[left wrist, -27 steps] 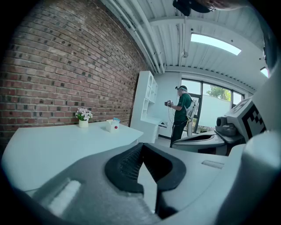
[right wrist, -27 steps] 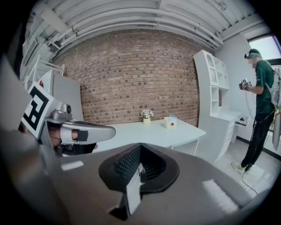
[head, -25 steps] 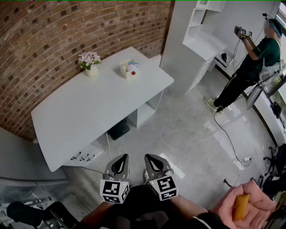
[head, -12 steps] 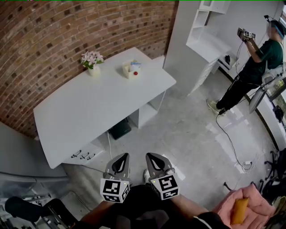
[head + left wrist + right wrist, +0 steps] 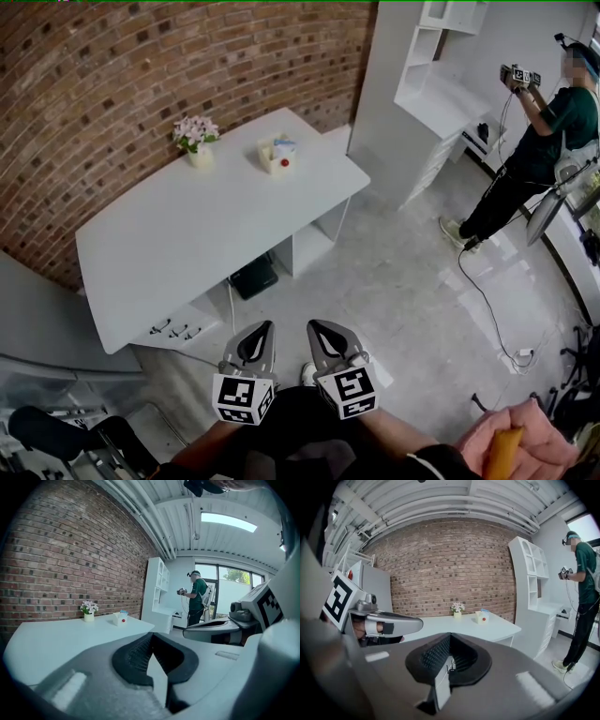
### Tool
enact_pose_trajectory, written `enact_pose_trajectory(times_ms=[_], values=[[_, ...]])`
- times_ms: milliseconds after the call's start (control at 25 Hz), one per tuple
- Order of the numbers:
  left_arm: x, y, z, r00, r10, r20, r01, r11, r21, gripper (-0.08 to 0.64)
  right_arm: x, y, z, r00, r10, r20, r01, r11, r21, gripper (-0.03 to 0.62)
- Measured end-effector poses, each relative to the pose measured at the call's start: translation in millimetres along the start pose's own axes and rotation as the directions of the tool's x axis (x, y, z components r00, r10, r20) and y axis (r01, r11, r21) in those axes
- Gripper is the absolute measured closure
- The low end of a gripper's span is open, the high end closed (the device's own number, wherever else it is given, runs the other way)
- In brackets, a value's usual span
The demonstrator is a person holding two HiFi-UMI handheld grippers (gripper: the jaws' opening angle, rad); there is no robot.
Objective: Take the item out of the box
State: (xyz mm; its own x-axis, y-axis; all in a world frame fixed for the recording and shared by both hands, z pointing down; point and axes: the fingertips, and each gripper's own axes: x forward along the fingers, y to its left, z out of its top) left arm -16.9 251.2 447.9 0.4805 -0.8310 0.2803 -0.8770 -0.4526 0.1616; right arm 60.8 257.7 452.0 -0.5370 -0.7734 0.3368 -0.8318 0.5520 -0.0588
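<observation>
A small cream box (image 5: 278, 156) with a red dot on its side and a blue item sticking out of its top stands near the far right end of the white table (image 5: 187, 244). The box also shows small in the left gripper view (image 5: 120, 618) and in the right gripper view (image 5: 483, 616). My left gripper (image 5: 260, 328) and right gripper (image 5: 315, 328) hang side by side over the floor, well short of the table. Both point toward it. Each has its jaws shut with nothing between them, as seen on the left gripper (image 5: 151, 634) and the right gripper (image 5: 450, 635).
A pot of pink flowers (image 5: 197, 142) stands left of the box by the brick wall. A white shelf unit (image 5: 427, 84) rises right of the table. A person (image 5: 539, 141) stands at the far right, a cable (image 5: 483, 291) trailing over the floor. A pink cushion (image 5: 520, 450) lies at the lower right.
The table, box and flowers have drifted slightly right and down in the head view. Both grippers stay shut and side by side at the bottom of the view.
</observation>
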Motion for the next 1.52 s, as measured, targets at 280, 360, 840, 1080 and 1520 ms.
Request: enact_pose_trajectory(times_ms=[280,360,840,1080,1520], values=[[15,-14,2,0.999,0.031,0.007,-0.031,1.0,0.001,0.555,-3,-22,1,0.999,0.029,0.015,-0.029,1.0,-0.008,0.592],[19,-19,2,0.999,0.038,0.008,-0.038,0.999,-0.001,0.555,-5,-27,2,0.999,0.036,0.015,-0.036,0.999,-0.014,0.592],[39,-26,1,0.999,0.05,-0.004,-0.05,0.999,-0.009,0.555,1,-49,-1,0.999,0.049,0.004,-0.049,0.999,0.014,0.592],[67,-8,4,0.999,0.034,-0.004,-0.034,0.999,-0.015,0.555,29,-66,1,1.0,0.028,-0.007,-0.028,0.999,0.02,0.592],[158,56,17,0.999,-0.001,-0.055,-0.001,0.999,-0.035,0.555,123,-106,13,0.998,0.021,-0.061,-0.019,0.999,0.045,0.592]])
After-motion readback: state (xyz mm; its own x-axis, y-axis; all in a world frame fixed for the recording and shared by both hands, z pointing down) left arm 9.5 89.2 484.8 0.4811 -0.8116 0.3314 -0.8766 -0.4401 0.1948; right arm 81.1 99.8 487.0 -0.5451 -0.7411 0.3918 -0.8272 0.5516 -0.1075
